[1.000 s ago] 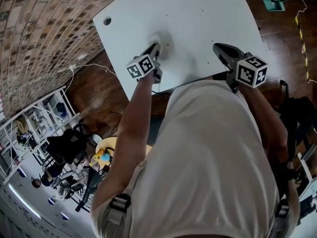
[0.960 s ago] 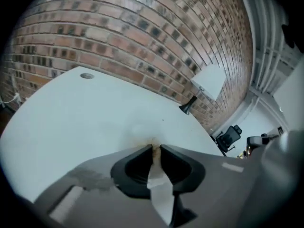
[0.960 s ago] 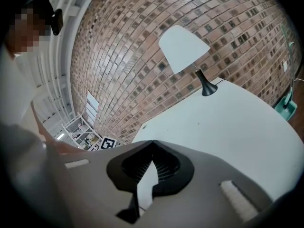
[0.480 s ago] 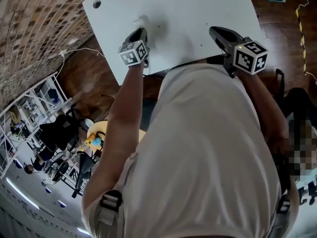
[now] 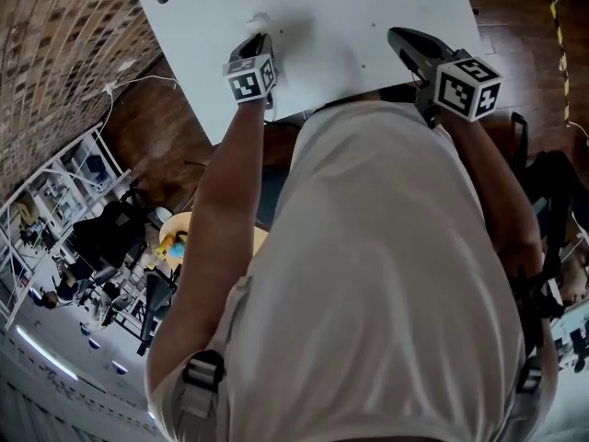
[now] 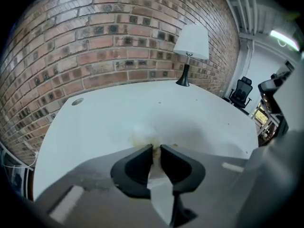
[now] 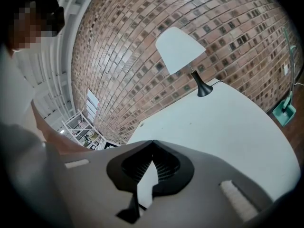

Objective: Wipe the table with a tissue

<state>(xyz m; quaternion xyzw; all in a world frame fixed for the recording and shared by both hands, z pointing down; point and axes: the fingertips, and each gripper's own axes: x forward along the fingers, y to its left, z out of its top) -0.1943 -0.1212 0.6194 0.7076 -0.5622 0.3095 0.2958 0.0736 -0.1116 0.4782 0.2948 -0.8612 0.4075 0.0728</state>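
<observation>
Tissue (image 5: 260,20) shows in the head view as a small white wad on the near-left part of the white table (image 5: 368,7), pinned under the tips of the left gripper (image 5: 259,33). The left forearm (image 5: 225,191) reaches out almost straight from the shoulder, and the gripper tilts down onto the tabletop with its marker cube (image 5: 250,76) facing up. On the other side, the right arm (image 5: 492,191) is bent at the elbow and holds the right gripper (image 5: 398,35) over the table's near edge, pointing forward and well apart from the wad.

The left gripper view shows the left gripper (image 6: 156,148) clenched on the tissue (image 6: 153,174). A white strip runs back between the two dark pads, and the crumpled front end presses on the table (image 6: 104,118) at a faint yellowish stain (image 6: 141,137). Beyond stand a lamp (image 6: 191,44) with a white shade, a brick wall (image 6: 118,42) and an office chair (image 6: 241,90).

The right gripper view shows the right gripper (image 7: 152,143) with its tips pressed together and nothing between them. It aims only slightly downward across the table (image 7: 228,127) toward the lamp (image 7: 179,47).
</observation>
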